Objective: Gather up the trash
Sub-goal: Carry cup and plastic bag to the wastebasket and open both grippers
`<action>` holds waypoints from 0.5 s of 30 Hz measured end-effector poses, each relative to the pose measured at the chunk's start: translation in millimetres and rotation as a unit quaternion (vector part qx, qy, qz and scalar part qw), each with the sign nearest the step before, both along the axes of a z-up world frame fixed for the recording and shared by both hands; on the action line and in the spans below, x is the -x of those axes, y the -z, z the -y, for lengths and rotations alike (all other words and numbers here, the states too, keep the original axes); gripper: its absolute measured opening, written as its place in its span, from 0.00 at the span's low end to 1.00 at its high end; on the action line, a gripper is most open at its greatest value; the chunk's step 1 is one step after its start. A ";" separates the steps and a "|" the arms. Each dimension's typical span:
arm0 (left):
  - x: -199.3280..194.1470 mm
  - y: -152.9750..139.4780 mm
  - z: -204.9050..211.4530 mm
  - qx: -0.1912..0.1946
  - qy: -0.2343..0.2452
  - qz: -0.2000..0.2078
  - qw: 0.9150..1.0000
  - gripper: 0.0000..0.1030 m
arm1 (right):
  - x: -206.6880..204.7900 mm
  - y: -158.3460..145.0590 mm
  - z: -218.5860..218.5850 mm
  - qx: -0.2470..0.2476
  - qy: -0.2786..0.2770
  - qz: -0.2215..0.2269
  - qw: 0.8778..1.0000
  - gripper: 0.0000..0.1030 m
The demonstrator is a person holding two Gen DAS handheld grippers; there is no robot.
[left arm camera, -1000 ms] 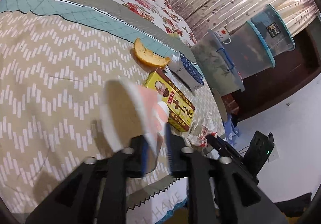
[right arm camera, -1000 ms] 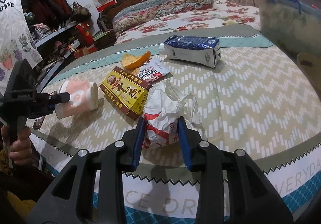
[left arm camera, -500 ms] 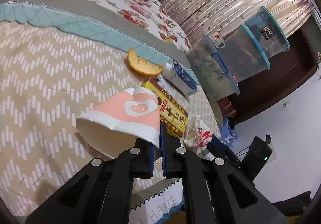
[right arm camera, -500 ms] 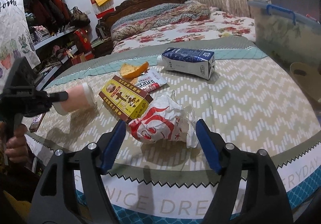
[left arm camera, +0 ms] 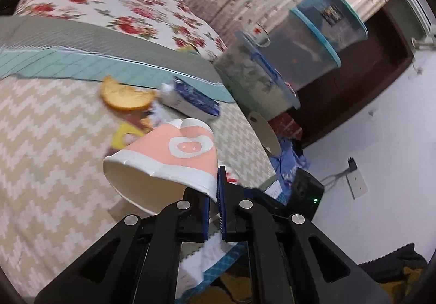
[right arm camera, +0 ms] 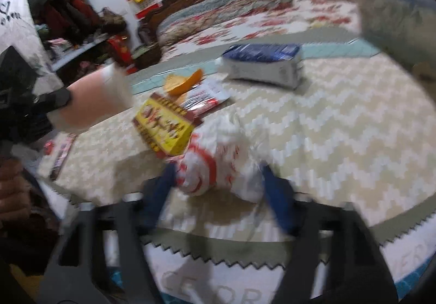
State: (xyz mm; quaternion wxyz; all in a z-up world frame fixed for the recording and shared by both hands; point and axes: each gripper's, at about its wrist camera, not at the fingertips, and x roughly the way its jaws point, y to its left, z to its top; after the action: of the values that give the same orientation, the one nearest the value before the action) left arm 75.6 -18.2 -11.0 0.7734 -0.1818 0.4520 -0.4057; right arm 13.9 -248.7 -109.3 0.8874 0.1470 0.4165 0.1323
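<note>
Left hand-held gripper (left arm camera: 215,205), low centre of the left wrist view: pressed nearly together, pinching the rim of a pink paper cup (left arm camera: 174,156). Cup held off the bed (left arm camera: 49,146), mouth turned toward the lower left of the frame, base pointing up-right. Grip only on a thin edge of the rim, already creased there; likely to slip or fold further with any quick swing, and any dregs inside could spill onto the bedspread.

Right hand-held gripper (right arm camera: 218,189), low centre of the right wrist view: spread wide, fingers on either side of a crumpled white-and-red wrapper (right arm camera: 218,165) lying near the bed's front edge. Whether the pads touch the wrapper cannot be told; view heavily blurred. Yellow box (right arm camera: 163,124) just beside the wrapper, upper left of it, seemingly touching. Closing off-centre could catch only a loose flap, or nudge the box; a push forward could shove the light wrapper away instead of trapping it.

Further up the frame: orange peel (right arm camera: 185,83), a flat printed sachet (right arm camera: 207,96), and a blue-and-white carton (right arm camera: 261,64) on its side, all still on the bed. No bin or bag made out in either view.
</note>
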 end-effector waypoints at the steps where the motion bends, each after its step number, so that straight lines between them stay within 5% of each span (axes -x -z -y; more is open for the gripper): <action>1: -2.2 -0.5 9.3 -0.003 0.008 0.000 1.000 0.05 | 0.3 0.4 -0.4 -0.002 -0.003 0.002 1.000 0.48; 8: -26.0 -7.6 95.5 -0.027 0.076 -0.001 0.997 0.05 | 14.2 -9.1 41.1 -0.023 0.041 0.041 0.998 0.40; 15: -58.0 -19.5 247.9 -0.052 0.184 0.010 0.982 0.05 | 33.1 -23.4 170.6 -0.012 0.196 0.064 0.979 0.40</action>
State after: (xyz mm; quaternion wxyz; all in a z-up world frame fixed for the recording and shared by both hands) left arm 133.6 -266.1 8.5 0.6985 -0.0510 0.4906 -0.5185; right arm -19.2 -419.3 -85.9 0.9190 0.2279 0.3204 -0.0296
